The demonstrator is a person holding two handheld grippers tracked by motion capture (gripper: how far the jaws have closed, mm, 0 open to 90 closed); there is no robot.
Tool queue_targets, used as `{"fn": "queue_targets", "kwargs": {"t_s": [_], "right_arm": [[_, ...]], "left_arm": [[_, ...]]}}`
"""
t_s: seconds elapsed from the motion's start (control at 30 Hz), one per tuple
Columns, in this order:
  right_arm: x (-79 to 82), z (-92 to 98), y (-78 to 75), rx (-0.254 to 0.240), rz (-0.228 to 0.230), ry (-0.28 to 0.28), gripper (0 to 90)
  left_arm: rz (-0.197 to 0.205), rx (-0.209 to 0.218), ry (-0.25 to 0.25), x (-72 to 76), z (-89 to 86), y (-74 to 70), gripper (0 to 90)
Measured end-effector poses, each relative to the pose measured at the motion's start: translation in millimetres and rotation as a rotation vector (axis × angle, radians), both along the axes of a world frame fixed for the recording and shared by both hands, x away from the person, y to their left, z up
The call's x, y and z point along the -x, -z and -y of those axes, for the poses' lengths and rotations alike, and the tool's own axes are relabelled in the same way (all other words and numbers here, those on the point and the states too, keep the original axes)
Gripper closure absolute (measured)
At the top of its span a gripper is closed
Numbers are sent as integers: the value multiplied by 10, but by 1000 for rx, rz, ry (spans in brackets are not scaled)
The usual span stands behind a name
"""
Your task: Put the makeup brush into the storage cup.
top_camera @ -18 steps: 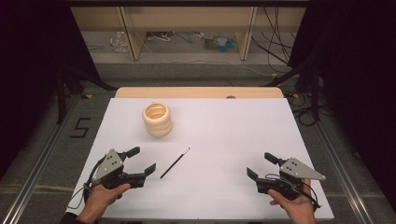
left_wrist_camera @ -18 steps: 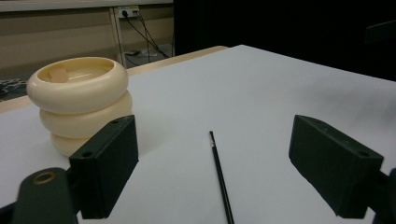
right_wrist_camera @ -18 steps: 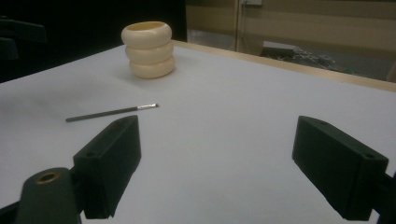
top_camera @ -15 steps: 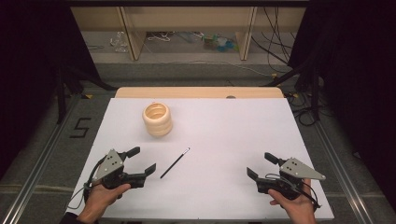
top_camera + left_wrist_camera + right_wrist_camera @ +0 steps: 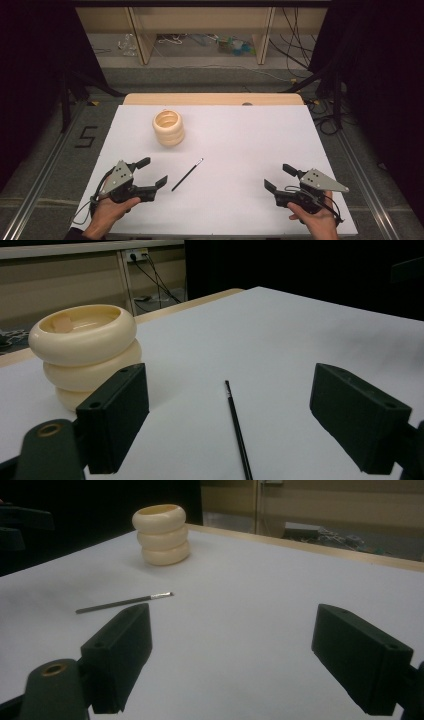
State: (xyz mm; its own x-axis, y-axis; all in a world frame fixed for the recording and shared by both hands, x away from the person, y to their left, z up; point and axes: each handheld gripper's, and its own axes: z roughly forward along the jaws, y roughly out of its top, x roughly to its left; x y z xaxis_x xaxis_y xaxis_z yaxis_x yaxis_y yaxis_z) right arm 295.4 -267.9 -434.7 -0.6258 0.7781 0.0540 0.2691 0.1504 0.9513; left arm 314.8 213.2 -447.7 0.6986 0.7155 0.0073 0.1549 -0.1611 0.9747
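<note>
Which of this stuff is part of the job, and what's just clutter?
Job: brush, cream holder, left gripper and right gripper, both open.
Lying about: cables and bits on the floor beyond the table.

The worktop (image 5: 240, 150) is plain white, with a pale wood strip along its far edge. The ribbed holder (image 5: 168, 128) is cream all over — no pattern. The thin brush (image 5: 187, 175) is black with a silvery band near its tip. Both grippers — left gripper (image 5: 154, 172) and right gripper (image 5: 279, 177) — have black fingers and grey top plates.
</note>
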Motion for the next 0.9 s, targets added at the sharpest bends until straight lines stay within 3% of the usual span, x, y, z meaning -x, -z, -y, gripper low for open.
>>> {"fn": "queue_targets", "kwargs": {"t_s": [0.1, 0.2, 0.27, 0.53, 0.77, 0.8, 0.87, 0.9], "right_arm": [[-4, -4, 6, -1, 2, 0, 176], [-4, -4, 6, -1, 2, 2, 176], [-3, -3, 6, -1, -1, 2, 176], [-9, -15, 13, 1, 4, 3, 177], [4, -6, 1, 26, -16, 2, 178], [12, -11, 0, 22, -38, -6, 178], [12, -15, 2, 15, -39, -4, 178], [-1, -39, 20, -17, -28, -18, 178]], "left_arm": [[2, -5, 3, -2, 0, -1, 159], [-33, 48, 8, 5, 12, -7, 159], [-22, 21, 19, 17, 33, -17, 158], [-35, 9, 32, 28, 158, -53, 158], [-51, -98, 33, 23, 358, -66, 158], [-67, -117, 36, 5, 398, -67, 162], [-103, -142, 39, -36, 466, -60, 163], [-118, -179, 47, -74, 525, -50, 161]]}}
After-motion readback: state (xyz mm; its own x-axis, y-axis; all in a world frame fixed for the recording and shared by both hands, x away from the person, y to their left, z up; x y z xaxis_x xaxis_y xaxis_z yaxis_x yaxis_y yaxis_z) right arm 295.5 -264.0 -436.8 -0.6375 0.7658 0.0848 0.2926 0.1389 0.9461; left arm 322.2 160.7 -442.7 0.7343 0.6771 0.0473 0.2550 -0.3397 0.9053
